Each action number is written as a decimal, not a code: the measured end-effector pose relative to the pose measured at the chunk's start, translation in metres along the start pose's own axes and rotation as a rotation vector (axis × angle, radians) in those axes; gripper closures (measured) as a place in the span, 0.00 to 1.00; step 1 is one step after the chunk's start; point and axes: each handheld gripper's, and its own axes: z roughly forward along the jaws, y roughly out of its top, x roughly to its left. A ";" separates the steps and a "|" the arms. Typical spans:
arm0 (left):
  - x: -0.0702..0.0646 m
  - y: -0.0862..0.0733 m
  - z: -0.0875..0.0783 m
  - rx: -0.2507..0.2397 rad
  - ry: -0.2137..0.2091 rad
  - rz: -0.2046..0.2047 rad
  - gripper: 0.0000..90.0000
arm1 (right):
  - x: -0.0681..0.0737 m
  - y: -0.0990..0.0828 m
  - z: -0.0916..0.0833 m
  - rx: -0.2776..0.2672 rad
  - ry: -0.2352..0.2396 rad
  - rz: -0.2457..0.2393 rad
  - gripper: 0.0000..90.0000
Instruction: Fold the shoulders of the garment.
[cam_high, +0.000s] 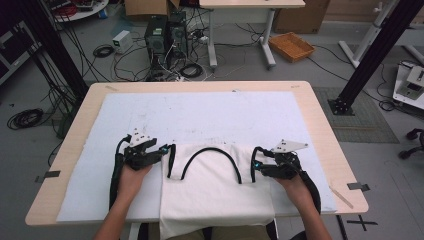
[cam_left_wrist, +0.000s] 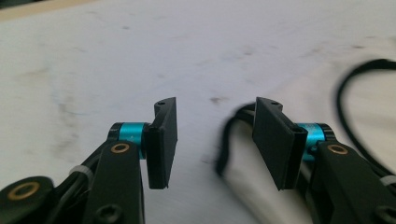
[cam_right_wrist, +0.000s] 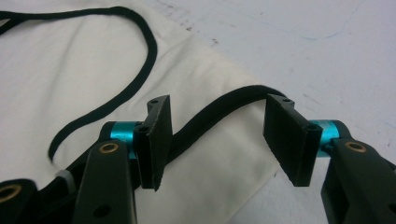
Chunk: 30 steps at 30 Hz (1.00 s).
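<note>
You are working over a pale wooden surface (cam_high: 320, 125) covered by a flat white mat (cam_high: 200, 112), smooth but smudged with faint grey marks. On the mat's near half a cream cloth bag (cam_high: 212, 195) is lying flat, its weave soft and matte, its lower end hanging over the near edge of the surface. Its top edge is lying between your two hands. A thin black cord handle (cam_high: 212, 152) is curving in an arch across the upper part of the bag, and flat black straps are lying at both upper corners.

Your left hand-held gripper (cam_high: 167, 150) is sitting at the bag's upper left corner. In the left gripper view its flat, black, rectangular pads (cam_left_wrist: 166, 140) are standing about half apart, with bare mat between them; the left strap (cam_left_wrist: 226, 144) is lying blurred just beside the far pad, and you are gripping nothing.

Your right hand-held gripper (cam_high: 255, 166) is sitting at the bag's upper right corner. In the right gripper view its pads (cam_right_wrist: 292, 140) are likewise standing about half apart. The right strap (cam_right_wrist: 219, 112), a flat woven band, is running across the gap between them, against one pad and passing the tip of the other, but it is not pinched. The cream cloth (cam_right_wrist: 70, 79) is lying under it, faintly creased.
</note>
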 end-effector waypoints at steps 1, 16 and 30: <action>-0.004 -0.003 -0.002 0.000 -0.031 -0.002 0.56 | 0.002 -0.001 -0.003 0.007 0.016 -0.017 0.53; -0.044 -0.024 0.006 0.160 -0.221 0.244 0.94 | 0.037 -0.005 0.010 0.137 0.197 -0.254 0.80; -0.041 -0.017 -0.011 0.058 -0.417 0.114 0.98 | 0.021 -0.002 -0.023 0.061 0.180 -0.196 0.92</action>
